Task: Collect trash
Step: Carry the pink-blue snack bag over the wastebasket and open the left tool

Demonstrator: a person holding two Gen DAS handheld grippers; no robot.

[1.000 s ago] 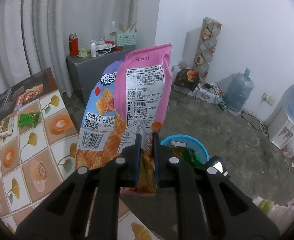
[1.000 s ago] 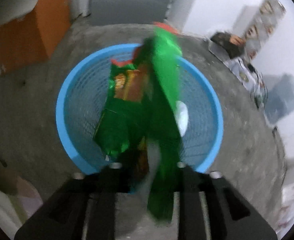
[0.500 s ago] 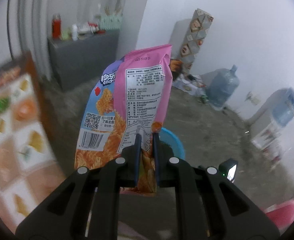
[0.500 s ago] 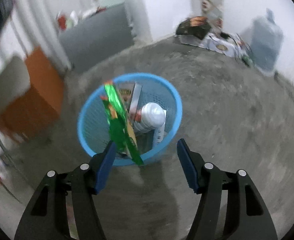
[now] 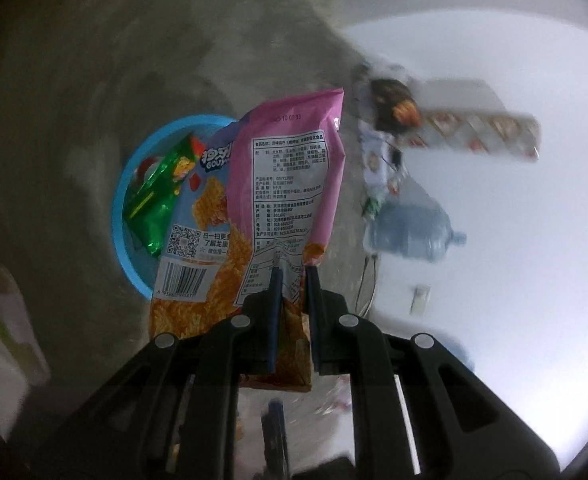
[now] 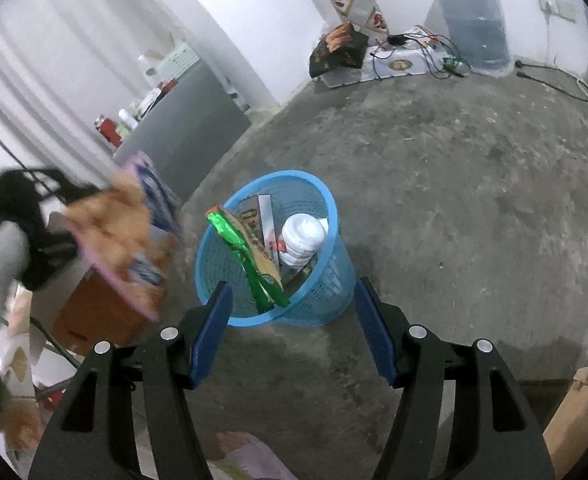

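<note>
Your left gripper [image 5: 292, 280] pinches the pink snack bag [image 5: 290, 184] above the blue basket [image 5: 118, 216], hiding much of the rim. Your right gripper [image 6: 294, 320] is spread wide with nothing in it. The green wrapper [image 6: 250, 256] leans inside the basket beside a white bottle [image 6: 302, 240]; the wall side is blurred.

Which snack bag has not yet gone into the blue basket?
The pink snack bag, pinched in the left claw beside the blue basket. The green snack bag already stands inside it, leaning on the rim.
</note>
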